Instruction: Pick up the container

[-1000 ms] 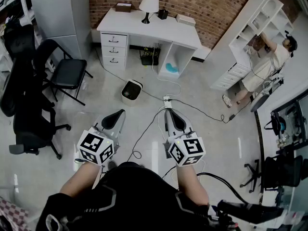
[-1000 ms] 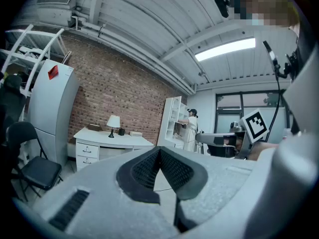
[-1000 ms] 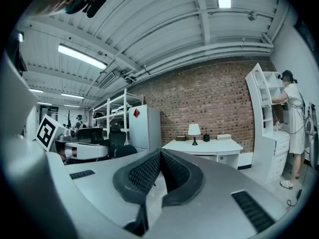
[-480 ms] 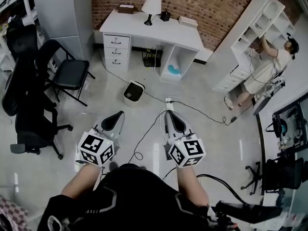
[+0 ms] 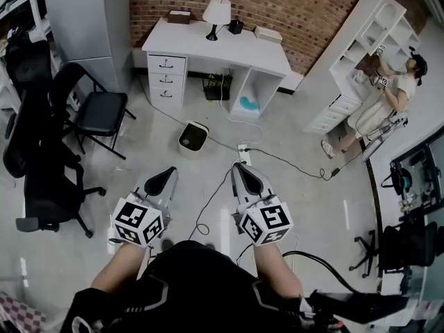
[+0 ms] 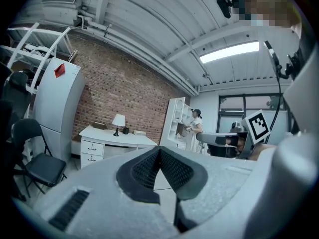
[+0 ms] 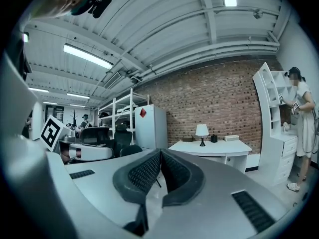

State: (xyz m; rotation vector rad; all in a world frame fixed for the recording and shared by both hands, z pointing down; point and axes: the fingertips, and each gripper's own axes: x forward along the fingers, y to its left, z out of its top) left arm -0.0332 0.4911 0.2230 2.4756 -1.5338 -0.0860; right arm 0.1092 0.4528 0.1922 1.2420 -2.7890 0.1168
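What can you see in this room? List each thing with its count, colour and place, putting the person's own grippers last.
desk: one, white, against the brick wall
lamp: one, white shade, on the desk
container: one, white with dark inside, on the floor before the desk
folding chair: one, black, left of the desk
office chair: one, black, far left
shelf unit: one, white, at right
person: one, light clothes, at the shelf unit
power strip: one, white, on the floor
left gripper: one, grey, shut, empty
right gripper: one, grey, shut, empty
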